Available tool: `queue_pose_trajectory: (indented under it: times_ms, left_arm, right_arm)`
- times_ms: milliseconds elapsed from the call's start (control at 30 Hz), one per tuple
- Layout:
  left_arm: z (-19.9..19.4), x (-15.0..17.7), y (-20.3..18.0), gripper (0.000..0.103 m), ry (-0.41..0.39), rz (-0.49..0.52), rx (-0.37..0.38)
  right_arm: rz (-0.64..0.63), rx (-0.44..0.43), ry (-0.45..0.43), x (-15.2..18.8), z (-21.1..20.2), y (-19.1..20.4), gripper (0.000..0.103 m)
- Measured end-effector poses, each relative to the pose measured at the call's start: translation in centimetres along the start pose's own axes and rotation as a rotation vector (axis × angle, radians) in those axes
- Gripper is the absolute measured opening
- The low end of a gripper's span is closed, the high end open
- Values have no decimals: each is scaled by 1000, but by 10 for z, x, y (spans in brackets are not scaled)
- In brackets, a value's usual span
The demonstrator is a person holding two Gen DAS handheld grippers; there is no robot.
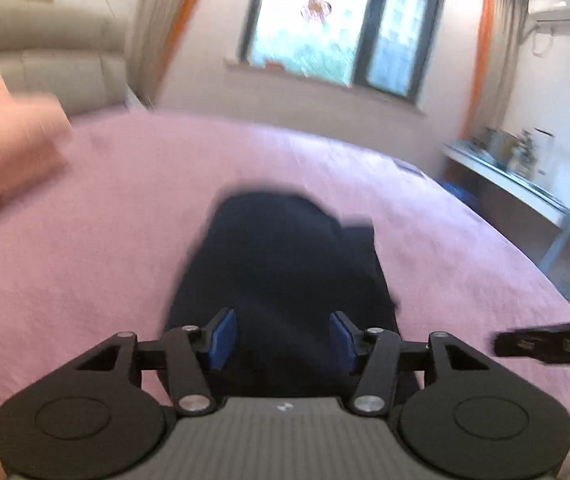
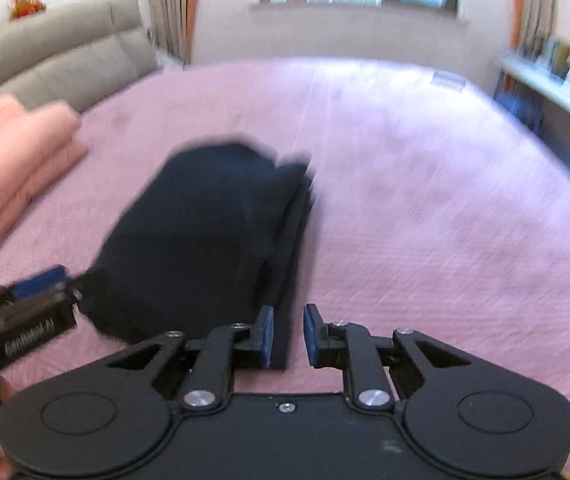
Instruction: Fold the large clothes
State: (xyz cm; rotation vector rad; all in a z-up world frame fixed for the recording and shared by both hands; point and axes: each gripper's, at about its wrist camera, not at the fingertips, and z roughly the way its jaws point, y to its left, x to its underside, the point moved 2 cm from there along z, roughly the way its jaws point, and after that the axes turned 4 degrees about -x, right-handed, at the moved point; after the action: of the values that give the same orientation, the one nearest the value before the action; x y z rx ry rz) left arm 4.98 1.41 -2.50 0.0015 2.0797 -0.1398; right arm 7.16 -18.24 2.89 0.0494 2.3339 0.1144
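My pads [image 1: 224, 338] are blue on black arms. The garment [image 2: 209, 236] is plain dark navy. The bed [image 2: 425, 200] is pink, faintly ribbed.

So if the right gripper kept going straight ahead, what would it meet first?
Most likely the right edge of the dark garment: the right gripper is open, and that folded edge runs up between its fingers. Just right of it lies only the pink bedspread. Blur makes depth uncertain.
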Motion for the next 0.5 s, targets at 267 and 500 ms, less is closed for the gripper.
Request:
queue_pose_trajectory:
  times_ms: [267,500]
  left_arm:
    - [-116,-106,-26,103,-166,47,-35]
    - [-150,-135,-35,103,-124,78,-69]
  right_arm:
    - [6,-36,-252,-46,-104,26,79]
    - [75,19,-250,-59,-124,42,82]
